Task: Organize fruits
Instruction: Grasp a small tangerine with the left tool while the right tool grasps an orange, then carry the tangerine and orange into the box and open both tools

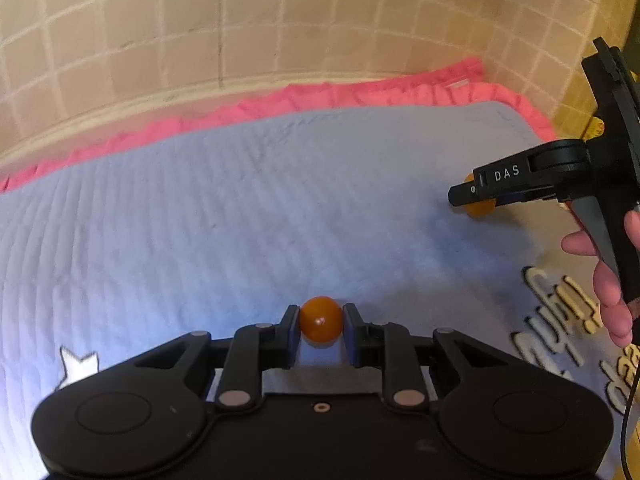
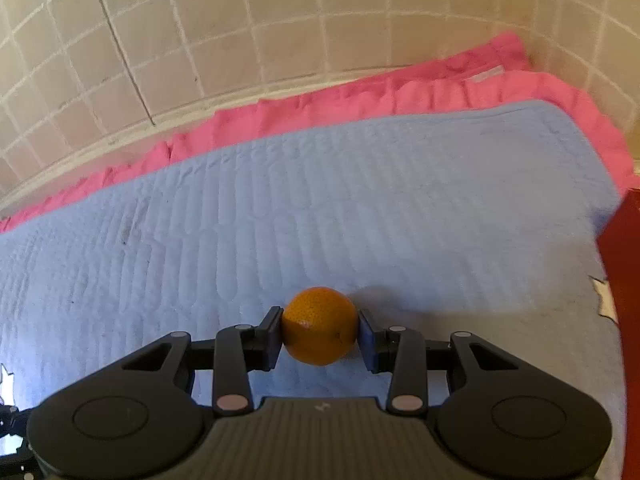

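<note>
My left gripper (image 1: 321,322) is shut on a small smooth orange fruit (image 1: 321,319), held between both fingers over the light blue quilted cloth (image 1: 240,208). My right gripper (image 2: 320,330) is shut on a larger dimpled orange (image 2: 320,325) above the same cloth (image 2: 320,200). In the left wrist view the right gripper (image 1: 464,194) shows from the side at the right, with its orange (image 1: 480,207) partly hidden behind the fingers, and a hand (image 1: 604,280) holding it.
A pink cloth (image 2: 360,96) lies under the blue one along the tiled wall (image 2: 240,20). A red object (image 2: 624,280) stands at the right edge. White star patches (image 1: 78,364) and lettering (image 1: 560,320) mark the blue cloth.
</note>
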Demonstrator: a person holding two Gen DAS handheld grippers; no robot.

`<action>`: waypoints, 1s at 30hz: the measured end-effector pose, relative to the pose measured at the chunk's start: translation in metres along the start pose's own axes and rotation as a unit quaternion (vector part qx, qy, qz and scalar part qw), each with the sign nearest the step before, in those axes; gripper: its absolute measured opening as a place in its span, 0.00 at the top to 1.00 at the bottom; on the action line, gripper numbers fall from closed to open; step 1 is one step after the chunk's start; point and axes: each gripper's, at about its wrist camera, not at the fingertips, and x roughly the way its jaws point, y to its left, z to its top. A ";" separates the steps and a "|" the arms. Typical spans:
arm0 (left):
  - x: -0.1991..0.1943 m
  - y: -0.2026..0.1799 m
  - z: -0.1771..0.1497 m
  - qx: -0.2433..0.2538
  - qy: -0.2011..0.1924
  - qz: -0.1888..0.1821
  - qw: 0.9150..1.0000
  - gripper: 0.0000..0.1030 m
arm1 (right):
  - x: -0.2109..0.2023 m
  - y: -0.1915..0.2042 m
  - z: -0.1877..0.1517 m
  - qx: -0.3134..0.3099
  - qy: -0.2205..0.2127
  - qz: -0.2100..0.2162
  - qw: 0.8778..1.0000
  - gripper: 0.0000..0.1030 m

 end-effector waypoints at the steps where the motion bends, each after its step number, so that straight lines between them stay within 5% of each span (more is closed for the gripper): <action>1: -0.002 -0.004 0.002 0.006 -0.003 -0.003 1.000 0.75 | -0.005 -0.004 0.000 0.004 -0.003 0.001 1.000 0.60; 14: -0.021 -0.085 0.048 0.090 -0.064 -0.062 0.992 0.75 | -0.105 -0.078 -0.011 0.067 -0.076 -0.024 0.995 0.60; 30: -0.012 -0.264 0.096 0.229 -0.103 -0.203 0.946 0.75 | -0.219 -0.227 -0.058 0.187 -0.144 -0.158 0.959 0.60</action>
